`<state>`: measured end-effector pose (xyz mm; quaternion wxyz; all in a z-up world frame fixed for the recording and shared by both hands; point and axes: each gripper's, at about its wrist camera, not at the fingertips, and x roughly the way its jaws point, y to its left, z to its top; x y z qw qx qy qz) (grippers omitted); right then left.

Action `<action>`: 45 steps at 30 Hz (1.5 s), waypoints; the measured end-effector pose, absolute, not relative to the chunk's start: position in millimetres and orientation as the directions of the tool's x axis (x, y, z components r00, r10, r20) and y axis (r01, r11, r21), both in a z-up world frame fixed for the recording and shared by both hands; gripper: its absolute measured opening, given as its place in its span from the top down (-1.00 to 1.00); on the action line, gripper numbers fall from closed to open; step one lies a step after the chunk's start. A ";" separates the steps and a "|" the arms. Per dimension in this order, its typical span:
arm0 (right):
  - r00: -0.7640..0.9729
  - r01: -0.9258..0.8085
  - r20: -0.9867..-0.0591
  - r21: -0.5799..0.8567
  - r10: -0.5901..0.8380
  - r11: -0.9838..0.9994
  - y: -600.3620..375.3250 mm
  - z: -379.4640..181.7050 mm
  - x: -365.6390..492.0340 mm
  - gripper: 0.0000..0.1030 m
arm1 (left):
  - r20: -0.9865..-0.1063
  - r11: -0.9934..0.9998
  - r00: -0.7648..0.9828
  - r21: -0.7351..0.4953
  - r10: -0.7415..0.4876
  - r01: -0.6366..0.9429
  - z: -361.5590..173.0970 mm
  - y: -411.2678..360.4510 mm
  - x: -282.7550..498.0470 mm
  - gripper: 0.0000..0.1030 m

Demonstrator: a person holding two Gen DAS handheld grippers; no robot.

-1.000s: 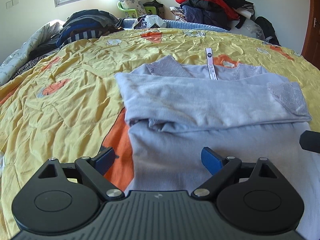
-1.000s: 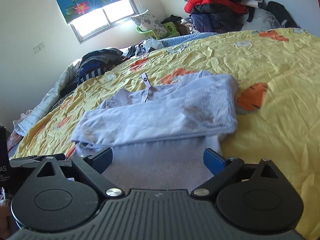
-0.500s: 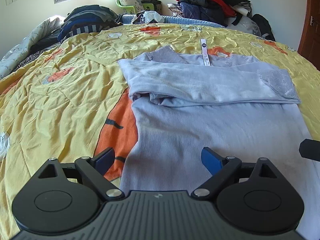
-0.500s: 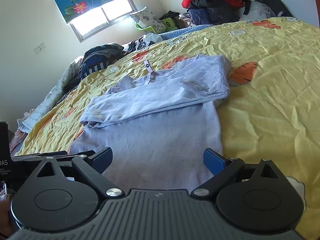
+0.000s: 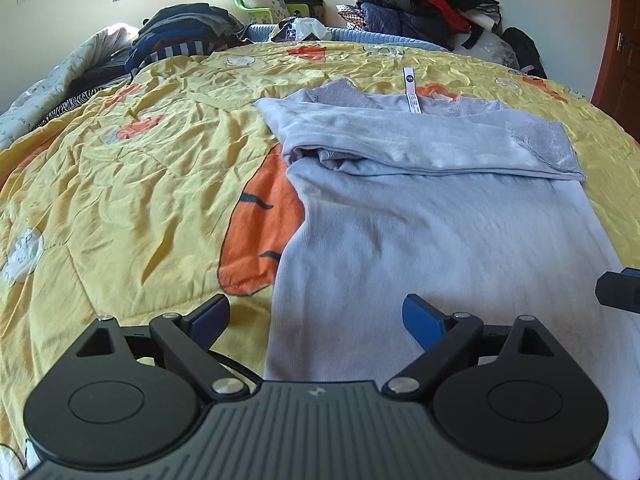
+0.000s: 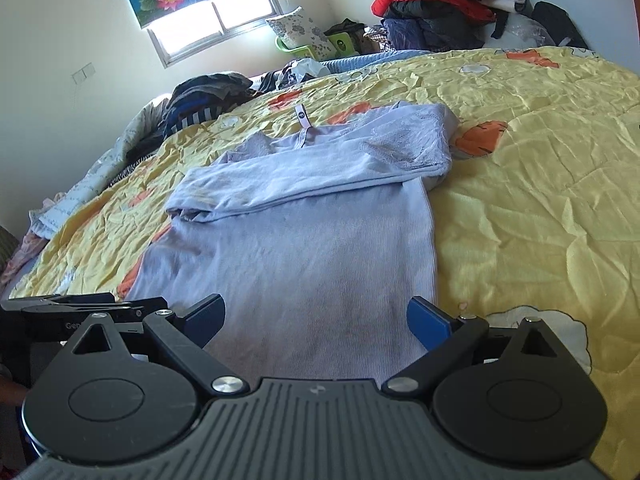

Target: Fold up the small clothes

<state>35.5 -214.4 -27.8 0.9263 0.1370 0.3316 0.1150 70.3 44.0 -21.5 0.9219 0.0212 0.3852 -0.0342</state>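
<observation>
Item: lavender top [image 5: 440,232], sleeves folded across, flat on bed [image 5: 140,168] ahead of my left tool [image 5: 316,314] and right tool [image 6: 316,316], both spread empty; next, I judge, pinching hem corners.

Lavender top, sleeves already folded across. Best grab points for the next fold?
Likely the two bottom hem corners of the lavender top, one per gripper, coming in low from the near edge. The body lies flat and smooth on the yellow quilt, hem nearest both grippers. The left gripper and right gripper are open, each roughly over its own side edge.
</observation>
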 end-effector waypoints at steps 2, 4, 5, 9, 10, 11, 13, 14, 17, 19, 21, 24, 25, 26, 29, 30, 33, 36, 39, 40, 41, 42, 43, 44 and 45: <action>0.752 -0.124 -0.586 0.326 0.303 0.937 -214.7 -28.1 32.0 -0.88 | -0.714 0.997 0.699 0.012 -0.044 0.075 -22.0 47.7 66.4 -0.83; 0.752 -0.122 -0.587 0.324 0.300 0.938 -216.1 -28.9 28.2 -0.88 | -0.714 0.997 0.698 0.009 -0.043 0.071 -21.8 51.5 62.7 -0.83; 0.751 -0.121 -0.589 0.322 0.299 0.939 -217.0 -29.4 26.4 -0.88 | -0.714 0.997 0.699 0.008 -0.044 0.071 -21.7 53.1 60.7 -0.83; 0.750 -0.114 -0.593 0.320 0.293 0.941 -220.2 -30.8 19.9 -0.88 | -0.713 0.997 0.700 0.007 -0.048 0.075 -20.3 55.6 53.9 -0.83; 0.751 -0.113 -0.593 0.319 0.291 0.941 -221.0 -31.0 17.7 -0.88 | -0.712 0.997 0.700 0.007 -0.049 0.077 -20.0 55.6 52.4 -0.83; 0.751 -0.110 -0.594 0.317 0.288 0.942 -221.3 -31.0 16.2 -0.89 | -0.712 0.997 0.700 0.008 -0.050 0.080 -19.8 55.0 50.9 -0.83; 0.750 -0.108 -0.597 0.314 0.285 0.943 -222.1 -31.0 13.4 -0.89 | -0.713 0.996 0.699 0.010 -0.051 0.083 -20.0 52.8 48.8 -0.83; 0.750 -0.107 -0.597 0.314 0.284 0.943 -222.5 -31.1 11.9 -0.89 | -0.715 0.996 0.697 0.011 -0.052 0.086 -20.1 51.3 47.8 -0.83; 0.750 -0.105 -0.597 0.318 0.285 0.942 -223.3 -31.5 6.8 -0.89 | -0.716 0.995 0.695 0.010 -0.063 0.100 -19.4 46.0 43.7 -0.83; 0.748 -0.108 -0.599 0.317 0.287 0.942 -222.9 -31.5 2.9 -0.89 | -0.713 0.994 0.699 0.019 -0.064 0.110 -18.2 42.4 40.5 -0.83; 0.746 -0.111 -0.601 0.313 0.287 0.943 -221.9 -31.1 -0.9 -0.89 | -0.713 0.993 0.698 0.025 -0.065 0.118 -17.6 39.8 38.6 -0.83; 0.744 -0.111 -0.603 0.312 0.287 0.944 -221.4 -32.2 -5.6 -0.89 | -0.712 0.992 0.698 0.025 -0.070 0.124 -16.4 38.5 36.6 -0.83; 0.743 -0.111 -0.604 0.314 0.288 0.943 -221.6 -32.6 -6.6 -0.89 | -0.712 0.992 0.699 0.026 -0.070 0.125 -16.0 38.5 35.9 -0.83; 0.741 -0.111 -0.606 0.314 0.289 0.943 -222.1 -33.3 -7.6 -0.89 | -0.711 0.992 0.699 0.026 -0.069 0.125 -15.6 38.7 35.4 -0.83; 0.739 -0.109 -0.609 0.313 0.288 0.943 -222.1 -34.9 -10.9 -0.89 | -0.712 0.992 0.698 0.022 -0.069 0.121 -15.0 40.2 34.0 -0.83; 0.739 -0.110 -0.609 0.312 0.288 0.944 -222.1 -35.3 -12.1 -0.90 | -0.713 0.993 0.698 0.020 -0.069 0.119 -14.9 41.0 33.0 -0.83; 0.740 -0.119 -0.608 0.302 0.287 0.946 -220.9 -37.3 -16.9 -0.93 | -0.715 0.993 0.696 0.020 -0.067 0.116 -15.4 43.0 32.0 -0.83; 0.745 -0.131 -0.604 0.284 0.283 0.950 -218.7 -38.7 -20.6 -0.95 | -0.718 0.993 0.693 0.020 -0.066 0.115 -16.2 44.0 30.7 -0.83; 0.748 -0.140 -0.603 0.267 0.279 0.953 -215.1 -40.0 -23.3 -0.98 | -0.721 0.993 0.690 0.020 -0.066 0.116 -17.7 44.8 29.3 -0.83; 0.748 -0.142 -0.604 0.259 0.275 0.955 -213.4 -40.3 -24.0 -0.98 | -0.722 0.993 0.689 0.020 -0.066 0.116 -18.2 45.0 29.1 -0.83; 0.749 -0.145 -0.605 0.250 0.271 0.957 -212.0 -40.2 -24.7 -0.99 | -0.723 0.993 0.688 0.019 -0.066 0.116 -19.0 45.3 28.7 -0.83; 0.749 -0.146 -0.606 0.244 0.268 0.959 -210.8 -40.4 -25.0 -1.00 | -0.725 0.993 0.686 0.017 -0.068 0.117 -19.9 46.0 28.2 -0.83; 0.748 -0.147 -0.608 0.239 0.265 0.960 -209.6 -40.4 -25.1 -1.00 | -0.729 0.993 0.681 0.011 -0.074 0.120 -20.7 47.1 27.5 -0.83; 0.746 -0.147 -0.612 0.235 0.264 0.961 -209.0 -40.2 -24.9 -1.00 | -0.734 0.992 0.674 -0.002 -0.086 0.124 -21.6 49.3 27.2 -0.83; 0.744 -0.148 -0.614 0.233 0.263 0.961 -208.8 -40.0 -25.0 -1.00 | -0.737 0.991 0.668 -0.019 -0.101 0.130 -22.2 52.5 26.5 -0.83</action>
